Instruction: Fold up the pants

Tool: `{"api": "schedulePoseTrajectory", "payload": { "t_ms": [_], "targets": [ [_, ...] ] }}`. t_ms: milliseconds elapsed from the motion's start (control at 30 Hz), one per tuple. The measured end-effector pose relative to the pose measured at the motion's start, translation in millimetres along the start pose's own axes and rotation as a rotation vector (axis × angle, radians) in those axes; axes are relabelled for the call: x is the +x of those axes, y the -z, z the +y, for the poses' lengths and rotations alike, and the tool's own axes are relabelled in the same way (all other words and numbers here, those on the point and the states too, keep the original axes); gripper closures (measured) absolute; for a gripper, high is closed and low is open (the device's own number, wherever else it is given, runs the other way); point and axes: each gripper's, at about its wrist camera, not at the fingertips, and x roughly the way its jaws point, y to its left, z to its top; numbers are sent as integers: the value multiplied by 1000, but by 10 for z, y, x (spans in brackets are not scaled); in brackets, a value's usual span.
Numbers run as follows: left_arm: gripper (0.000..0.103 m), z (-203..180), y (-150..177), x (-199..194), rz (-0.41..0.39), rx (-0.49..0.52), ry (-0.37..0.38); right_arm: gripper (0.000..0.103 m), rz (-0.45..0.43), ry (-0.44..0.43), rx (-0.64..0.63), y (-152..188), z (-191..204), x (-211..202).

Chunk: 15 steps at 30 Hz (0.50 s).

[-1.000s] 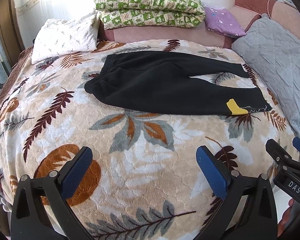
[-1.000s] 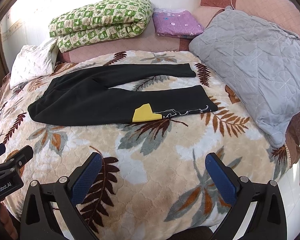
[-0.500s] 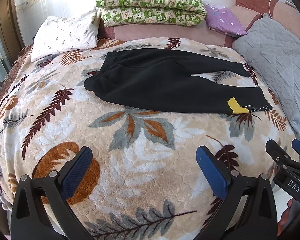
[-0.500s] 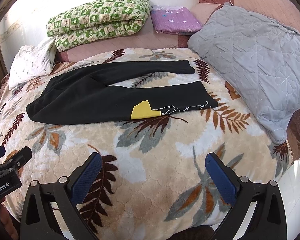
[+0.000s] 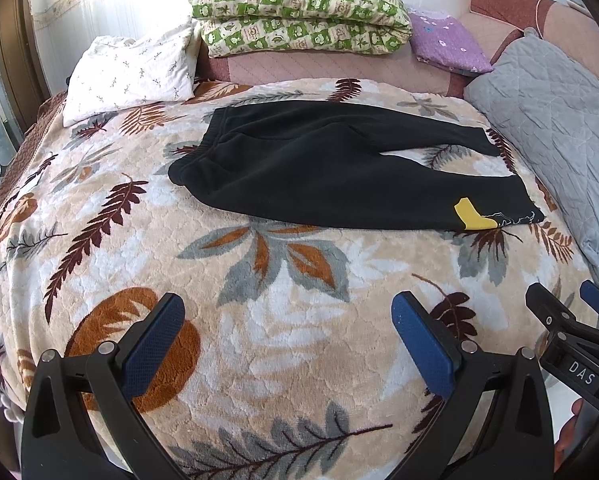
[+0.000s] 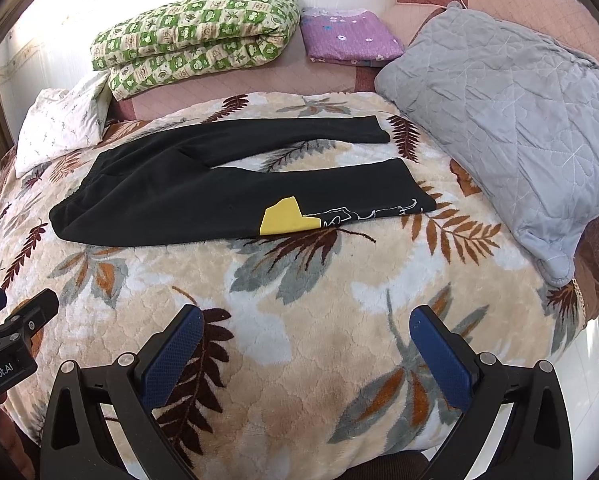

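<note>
Blue pads on our left gripper [image 5: 287, 322] and right gripper [image 6: 305, 332] stand spread wide, holding nothing above the blanket [image 5: 299, 312]. Beyond them, well apart, the pants [image 6: 187, 196] lie flat, unfolded, legs parted. We read "DAS" and "GenRobot.AI" on the gripper bodies.

Black pants [image 5: 339, 172] flat on leaf-print blanket [image 5: 259, 320], left gripper [image 5: 287, 336] fingers [image 5: 151, 344] apart.

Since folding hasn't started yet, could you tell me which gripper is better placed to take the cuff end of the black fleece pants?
Probably the right gripper: the cuffs of the black fleece pants lie toward its side, while the open left gripper sits nearer the waistband. Both are open and apart from the fabric.
</note>
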Motion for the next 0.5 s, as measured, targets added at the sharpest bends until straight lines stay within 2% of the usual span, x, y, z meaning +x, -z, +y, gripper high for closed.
{"api": "schedulePoseTrajectory", "payload": {
  "t_ms": [500],
  "targets": [
    [0,1,-92,119,8,10,-9,0,21,-5,-6,-86,7,124]
  ]
}}
